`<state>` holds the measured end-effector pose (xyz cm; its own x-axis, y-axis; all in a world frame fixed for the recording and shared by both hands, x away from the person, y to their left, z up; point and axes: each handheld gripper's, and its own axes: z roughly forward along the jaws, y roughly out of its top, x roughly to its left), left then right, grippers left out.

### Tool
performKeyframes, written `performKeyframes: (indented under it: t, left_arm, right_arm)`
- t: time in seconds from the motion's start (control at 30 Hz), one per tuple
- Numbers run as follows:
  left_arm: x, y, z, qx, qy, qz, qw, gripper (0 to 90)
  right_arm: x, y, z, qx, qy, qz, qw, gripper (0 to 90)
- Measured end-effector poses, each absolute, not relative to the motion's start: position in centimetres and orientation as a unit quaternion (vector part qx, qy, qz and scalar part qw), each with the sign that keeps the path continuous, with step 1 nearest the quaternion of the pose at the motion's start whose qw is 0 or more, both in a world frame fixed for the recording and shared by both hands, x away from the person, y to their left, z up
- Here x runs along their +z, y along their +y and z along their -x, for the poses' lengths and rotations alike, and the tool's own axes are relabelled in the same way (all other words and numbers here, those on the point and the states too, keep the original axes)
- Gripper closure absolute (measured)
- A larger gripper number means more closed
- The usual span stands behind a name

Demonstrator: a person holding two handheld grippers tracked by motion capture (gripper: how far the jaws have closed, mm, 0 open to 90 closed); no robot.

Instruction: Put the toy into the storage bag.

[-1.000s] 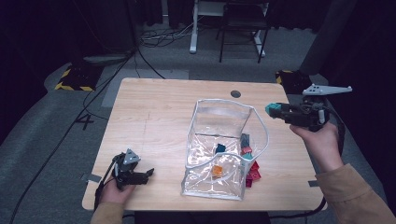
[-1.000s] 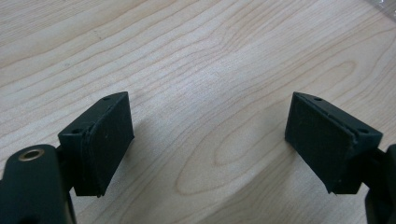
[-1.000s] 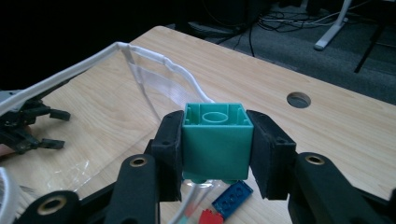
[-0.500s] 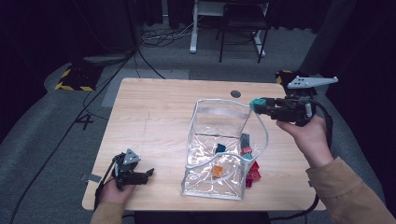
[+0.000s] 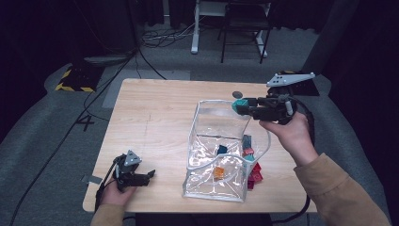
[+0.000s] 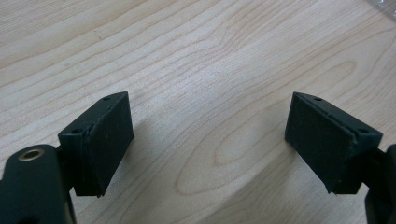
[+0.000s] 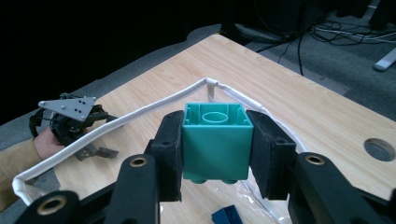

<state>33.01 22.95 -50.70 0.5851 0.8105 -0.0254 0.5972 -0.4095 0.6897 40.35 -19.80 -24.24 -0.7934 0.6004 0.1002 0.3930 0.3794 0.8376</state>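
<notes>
Carrying a teal block point(image 7: 215, 142), the right hand-held gripper point(image 5: 242, 106) has its two pads clamped on the block's opposite sides, hollow underside turned toward the camera that rides on it. In the high view the block hangs just past the far rim of the clear bag point(image 5: 226, 188), whose white edge point(image 7: 116, 122) curves below and beyond the jaws in the right gripper view.

To do this step well, I judge the block should be brought squarely over the bag's open mouth before the jaws part, low enough that it drops among the other blocks point(image 5: 221, 150) rather than striking the soft rim and tipping out. The rim looks floppy, so coming down inside it, not across it, seems safer.

Resting well to the side, near the surface's front corner, the left hand-held gripper point(image 5: 141, 176) has its jaws apart with only bare wood point(image 6: 205, 70) between them.

Glare and creases on the bag's plastic make the blocks inside hard to count; a few red ones point(image 5: 254, 175) beside its right wall may lie inside or out, I cannot tell. The block's studs are turned away, mostly hidden behind the pads.
</notes>
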Motion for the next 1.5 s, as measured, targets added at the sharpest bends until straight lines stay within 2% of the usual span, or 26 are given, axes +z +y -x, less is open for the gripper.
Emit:
performKeyframes:
  t: [0.53, 1.0, 1.5]
  left_arm:
    - [-50.7, 23.0, -33.0, 0.158, 0.427, -0.824, 0.336, 15.6]
    - [-50.7, 23.0, -33.0, 0.158, 0.427, -0.824, 0.336, 15.6]
    - [-50.7, 23.0, -33.0, 0.158, 0.427, -0.824, 0.336, 15.6]
  right_arm:
    - [-25.6, -15.9, -42.0, 0.450, 0.839, -0.295, 0.087, 58.6]
    - [-28.9, -13.6, -43.7, 0.383, 0.872, -0.297, 0.075, 58.6]
    - [-32.4, -11.8, -44.8, 0.295, 0.908, -0.299, 0.021, 58.6]
